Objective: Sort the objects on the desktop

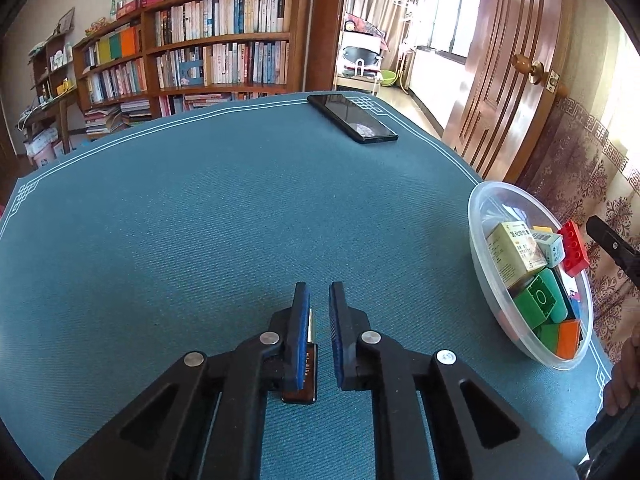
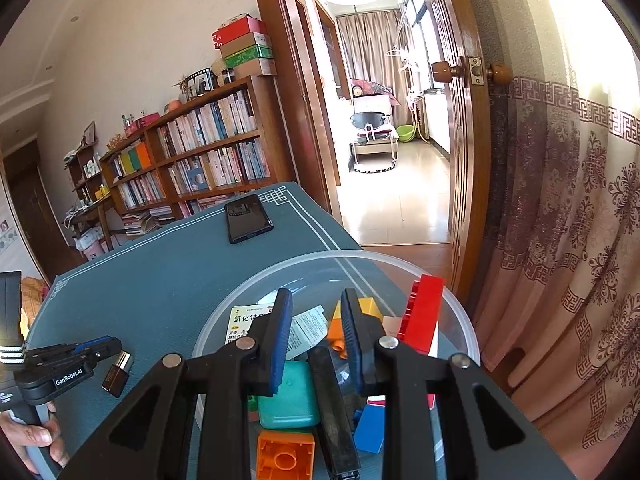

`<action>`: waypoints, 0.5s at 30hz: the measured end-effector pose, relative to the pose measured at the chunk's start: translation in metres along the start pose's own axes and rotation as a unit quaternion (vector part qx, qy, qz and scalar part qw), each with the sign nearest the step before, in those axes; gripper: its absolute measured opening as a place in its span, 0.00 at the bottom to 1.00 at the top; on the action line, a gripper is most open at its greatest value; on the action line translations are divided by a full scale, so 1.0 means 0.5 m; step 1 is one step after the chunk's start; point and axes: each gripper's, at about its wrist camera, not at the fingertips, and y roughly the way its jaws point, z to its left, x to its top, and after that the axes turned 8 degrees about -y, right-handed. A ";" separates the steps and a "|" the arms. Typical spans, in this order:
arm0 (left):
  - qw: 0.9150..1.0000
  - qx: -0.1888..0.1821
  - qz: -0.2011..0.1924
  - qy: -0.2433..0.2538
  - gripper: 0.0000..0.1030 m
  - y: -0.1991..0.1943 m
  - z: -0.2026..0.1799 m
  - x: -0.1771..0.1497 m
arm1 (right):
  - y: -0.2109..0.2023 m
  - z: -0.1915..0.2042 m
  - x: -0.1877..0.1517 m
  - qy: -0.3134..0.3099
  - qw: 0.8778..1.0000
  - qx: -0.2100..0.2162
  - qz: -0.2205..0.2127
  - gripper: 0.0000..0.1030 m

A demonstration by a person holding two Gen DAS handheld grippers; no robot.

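Observation:
A clear plastic bowl (image 1: 478, 216) stands at the table's right edge, also in the right wrist view (image 2: 224, 312). It holds medicine boxes, a red brick (image 2: 424, 316), green, orange and blue bricks and a black bar (image 2: 334, 412). My right gripper (image 2: 316, 312) is open, above the bowl, with nothing between its pads. My left gripper (image 1: 319, 300) is open low over the blue mat. A small brown bottle with a silver cap (image 1: 306, 376) lies on the mat between its fingers, against the left pad (image 1: 302, 320); it also shows in the right wrist view (image 2: 118, 374).
A black phone (image 1: 352, 118) lies near the table's far right corner (image 2: 246, 218). The blue mat (image 1: 200, 220) covers the table. Bookshelves stand behind the table, a wooden door and a curtain to the right.

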 end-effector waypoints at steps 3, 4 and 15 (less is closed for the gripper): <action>1.000 -0.016 -0.006 -0.007 0.10 -0.012 -0.003 0.006 | -0.002 -0.003 0.002 0.002 1.000 -0.001 -0.002 0.27; 1.000 -0.022 -0.008 -0.009 0.10 -0.016 -0.004 0.008 | -0.003 -0.004 0.003 0.004 1.000 -0.002 -0.002 0.27; 0.998 0.025 0.030 0.041 0.37 -0.008 -0.017 0.000 | -0.006 -0.004 0.005 0.011 1.000 0.016 -0.002 0.50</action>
